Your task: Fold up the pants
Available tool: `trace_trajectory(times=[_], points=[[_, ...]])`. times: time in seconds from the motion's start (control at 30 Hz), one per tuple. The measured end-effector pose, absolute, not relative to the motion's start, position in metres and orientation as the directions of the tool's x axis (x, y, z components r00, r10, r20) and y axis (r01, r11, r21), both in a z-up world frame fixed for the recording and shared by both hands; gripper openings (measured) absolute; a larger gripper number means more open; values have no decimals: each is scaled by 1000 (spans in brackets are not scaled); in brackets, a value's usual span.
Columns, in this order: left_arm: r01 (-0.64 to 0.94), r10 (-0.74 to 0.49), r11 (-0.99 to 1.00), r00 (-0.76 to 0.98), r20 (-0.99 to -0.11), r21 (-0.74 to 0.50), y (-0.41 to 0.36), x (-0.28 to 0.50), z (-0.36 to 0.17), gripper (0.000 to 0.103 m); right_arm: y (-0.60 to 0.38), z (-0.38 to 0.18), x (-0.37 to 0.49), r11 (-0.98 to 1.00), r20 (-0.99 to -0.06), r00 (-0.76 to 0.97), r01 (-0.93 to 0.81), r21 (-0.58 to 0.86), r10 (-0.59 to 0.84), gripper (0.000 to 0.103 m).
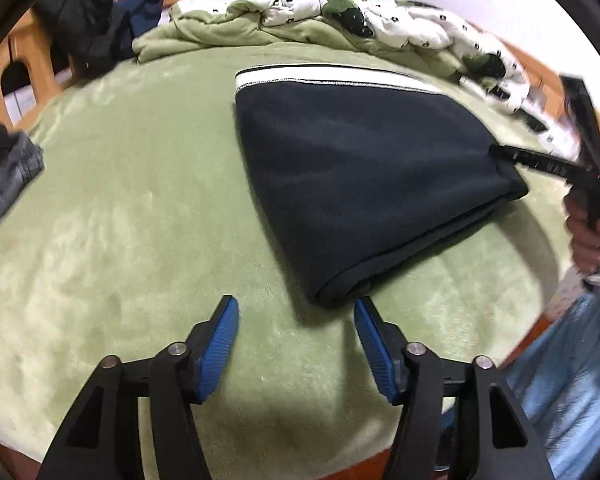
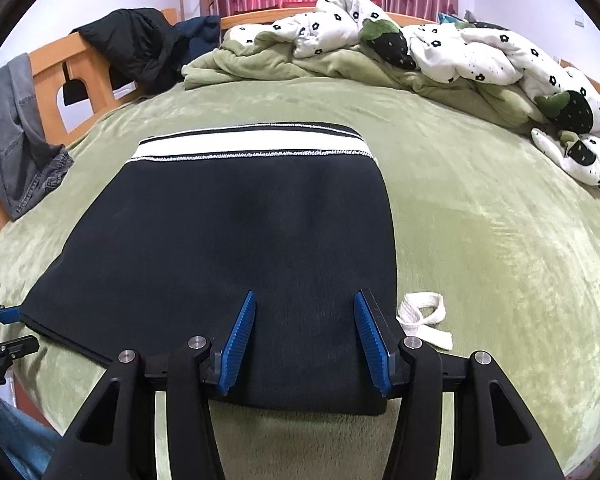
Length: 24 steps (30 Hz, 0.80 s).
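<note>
The dark navy pants (image 1: 360,168) lie folded into a flat rectangle on the green bed cover (image 1: 120,208), their white-striped waistband (image 1: 328,78) at the far end. They also show in the right wrist view (image 2: 240,240), with the waistband (image 2: 252,142) far. A white drawstring (image 2: 422,316) sticks out at their near right edge. My left gripper (image 1: 296,308) is open and empty, just off the pants' near corner. My right gripper (image 2: 304,304) is open above the pants' near edge; it also shows in the left wrist view (image 1: 500,150), at the right side of the pants.
A rumpled white flowered quilt (image 2: 480,52) and green blanket (image 2: 260,60) lie at the far side of the bed. Dark jackets (image 2: 140,44) and grey jeans (image 2: 16,136) hang on the wooden bed frame (image 2: 84,64) at left. The bed's edge is near me.
</note>
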<state>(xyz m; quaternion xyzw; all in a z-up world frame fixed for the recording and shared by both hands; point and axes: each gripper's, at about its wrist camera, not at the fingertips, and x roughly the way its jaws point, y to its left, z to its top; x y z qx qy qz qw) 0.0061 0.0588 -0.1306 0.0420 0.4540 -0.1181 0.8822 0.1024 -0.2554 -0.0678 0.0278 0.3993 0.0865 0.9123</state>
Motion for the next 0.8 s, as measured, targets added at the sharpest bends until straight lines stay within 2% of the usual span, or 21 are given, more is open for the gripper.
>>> trace_trajectory(times=[0.07,0.13,0.2,0.27,0.33,0.4,0.53,0.7,0.8], points=[[269,-126,962,564,-816,37,46,10,-134,42,-257,-70,104,982,-722,666,-129,136,188,52],[289,-140,957,575,-806,40,38,14,-132,17,-257,-70,104,983,-721,668,-128,134,185,52],[282,-172,959,601,-780,6,42,9,-125,14,-256,-70,104,984,-720,671,-132,121,179,52],[265,-183,964,611,-770,-19,48,6,-125,13,-255,-70,103,984,-719,672,-130,121,177,52],[253,-145,967,536,-832,-6,50,13,-142,13,-253,-70,103,985,-720,672,-126,119,173,52],[260,-169,965,553,-816,-23,54,8,-142,13,-250,-71,102,987,-723,671,-130,99,161,52],[308,-325,935,534,-781,-178,72,1,-120,14,-254,-66,101,984,-724,666,-141,113,179,52],[349,-371,915,534,-760,-202,73,1,-99,28,-260,-69,99,983,-721,668,-141,120,184,52],[363,-347,919,555,-756,-156,62,2,-92,33,-256,-70,95,984,-719,674,-152,91,170,53]])
